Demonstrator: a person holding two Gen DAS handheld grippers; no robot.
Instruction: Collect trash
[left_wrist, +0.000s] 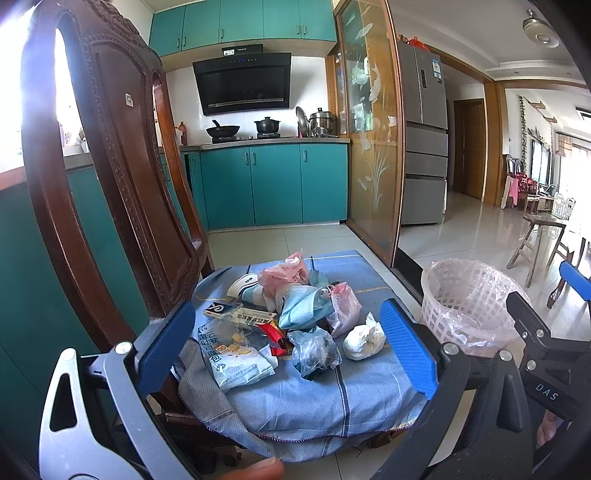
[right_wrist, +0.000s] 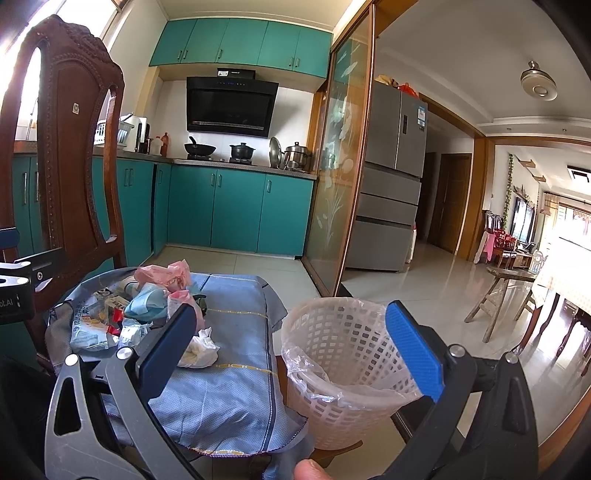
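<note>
A pile of trash (left_wrist: 291, 314) lies on a blue cloth (left_wrist: 295, 402) over a chair seat: snack wrappers, a blue face mask (left_wrist: 304, 306), pink bags, a crumpled white tissue (left_wrist: 364, 341) and a dark clear bag (left_wrist: 314, 350). My left gripper (left_wrist: 288, 350) is open, its blue pads either side of the pile and short of it. To the right stands a white lattice waste basket (right_wrist: 343, 365) lined with a clear bag. My right gripper (right_wrist: 295, 350) is open above the basket's near rim, empty. The tissue (right_wrist: 197, 350) lies just beyond its left finger.
A carved wooden chair back (left_wrist: 110, 166) rises at the left. Teal kitchen cabinets (left_wrist: 273, 184), a glass sliding door (left_wrist: 373, 147) and a fridge (left_wrist: 424, 147) stand behind. A wooden stool (right_wrist: 506, 291) stands on the tiled floor at the right. A thumb tip (right_wrist: 310, 470) shows at the bottom.
</note>
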